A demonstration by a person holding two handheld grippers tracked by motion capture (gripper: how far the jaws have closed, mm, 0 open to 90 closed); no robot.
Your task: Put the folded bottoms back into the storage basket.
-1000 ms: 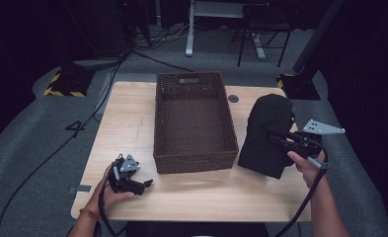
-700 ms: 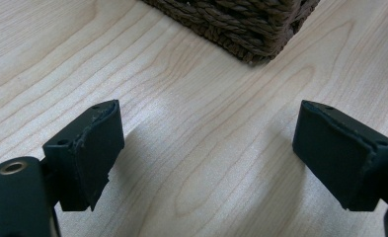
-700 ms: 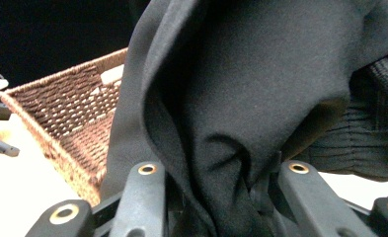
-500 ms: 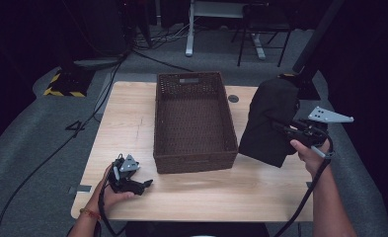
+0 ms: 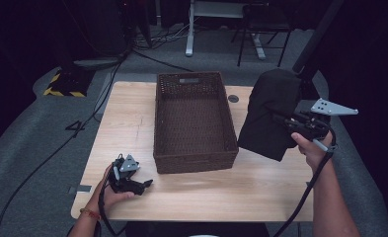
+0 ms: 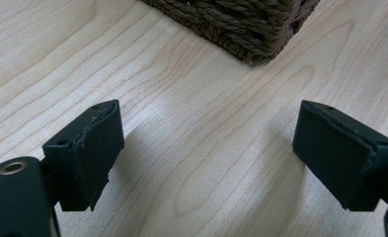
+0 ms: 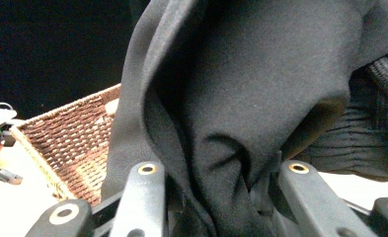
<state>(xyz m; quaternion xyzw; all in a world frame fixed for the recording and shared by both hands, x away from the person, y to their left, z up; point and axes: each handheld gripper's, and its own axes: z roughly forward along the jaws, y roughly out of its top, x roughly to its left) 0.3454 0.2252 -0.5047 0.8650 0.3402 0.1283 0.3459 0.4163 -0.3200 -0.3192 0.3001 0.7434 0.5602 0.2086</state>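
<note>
A black garment [image 5: 270, 111] hangs in the air right of the brown wicker basket [image 5: 191, 153], pinched by my right gripper [image 5: 285, 121], whose jaws are shut on its cloth. In the right gripper view the black garment [image 7: 260, 98] bunches between the jaws of the right gripper [image 7: 221, 197], and the basket [image 7: 68, 143] lies behind it at the left. My left gripper [image 5: 143, 185] rests low on the table near the front left, pointing toward the basket. Its fingers [image 6: 90, 148] stand apart over bare wood with nothing between them, and the basket's corner [image 6: 251, 29] is just ahead.
The light wood table [image 5: 132, 113] has a round cable hole [image 5: 233, 98] right of the basket. Cables trail from both grippers off the front edge. Beyond the table are grey floor, a desk leg and a chair in the dark.
My right gripper has risen with the black garment, lifting it off the table and tilting it up toward the right. The left gripper has stayed where it was.
</note>
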